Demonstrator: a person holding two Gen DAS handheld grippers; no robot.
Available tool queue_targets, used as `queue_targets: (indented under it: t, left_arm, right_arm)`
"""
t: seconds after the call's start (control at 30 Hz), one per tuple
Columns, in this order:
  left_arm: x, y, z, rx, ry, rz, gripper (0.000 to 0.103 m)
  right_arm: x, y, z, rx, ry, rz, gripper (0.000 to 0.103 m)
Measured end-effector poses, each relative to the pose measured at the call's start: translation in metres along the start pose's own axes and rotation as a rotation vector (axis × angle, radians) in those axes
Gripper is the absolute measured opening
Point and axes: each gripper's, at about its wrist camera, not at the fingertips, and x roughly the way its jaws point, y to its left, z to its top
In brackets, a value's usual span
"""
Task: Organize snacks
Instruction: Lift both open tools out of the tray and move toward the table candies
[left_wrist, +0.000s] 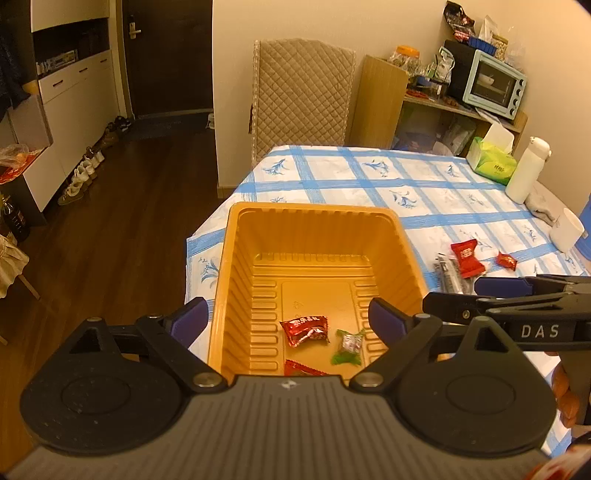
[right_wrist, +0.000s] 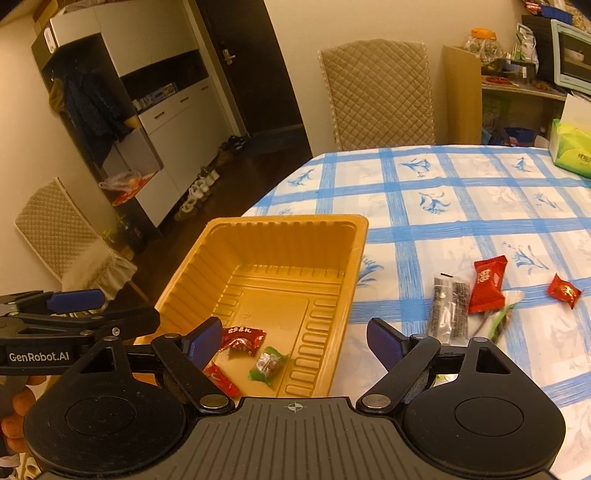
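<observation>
An orange plastic tray (left_wrist: 310, 210) stands near the left edge of the blue-checked table. In it lie a red candy (left_wrist: 306, 329), a green-wrapped candy (left_wrist: 347, 346) and a second red candy (left_wrist: 303, 369). My left gripper (left_wrist: 288, 314) hangs open above the tray's near end, nothing between its fingers. My right gripper (right_wrist: 293, 332) is open too, over the tray's near right corner, and holds nothing. To the right of the tray, on the cloth, lie a red packet (right_wrist: 485, 284), a small red candy (right_wrist: 564, 290), dark stick packets (right_wrist: 448, 310) and a green-wrapped piece (right_wrist: 500, 325).
A green tissue box (left_wrist: 493, 162), a white bottle (left_wrist: 526, 171) and a white cup (left_wrist: 567, 229) stand at the table's far right. A quilted chair (left_wrist: 301, 96) sits behind the table. The table's left edge drops to dark wooden floor.
</observation>
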Motion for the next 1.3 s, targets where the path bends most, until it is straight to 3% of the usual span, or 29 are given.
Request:
queue_targets:
  t: [0.53,0.93,1.3]
  left_arm:
    - [-0.045,-0.045,-0.027,-0.046,-0.007,-0.013,0.098]
    - [-0.047,-0.115,-0.053,-0.031,0.049,-0.089,0.097]
    - [-0.037,-0.172,-0.07,-0.025,0.083,-0.089,0.093]
  right_arm:
    - [-0.069,-0.038,-0.026,0.017,-0.022,-0.013,0.086]
    - [-0.115,-0.093,-0.052,0.016,-0.001,-0.047,0.086]
    - [-0.14,-0.15,-0.072,0.043,0.031,-0.07,0.086]
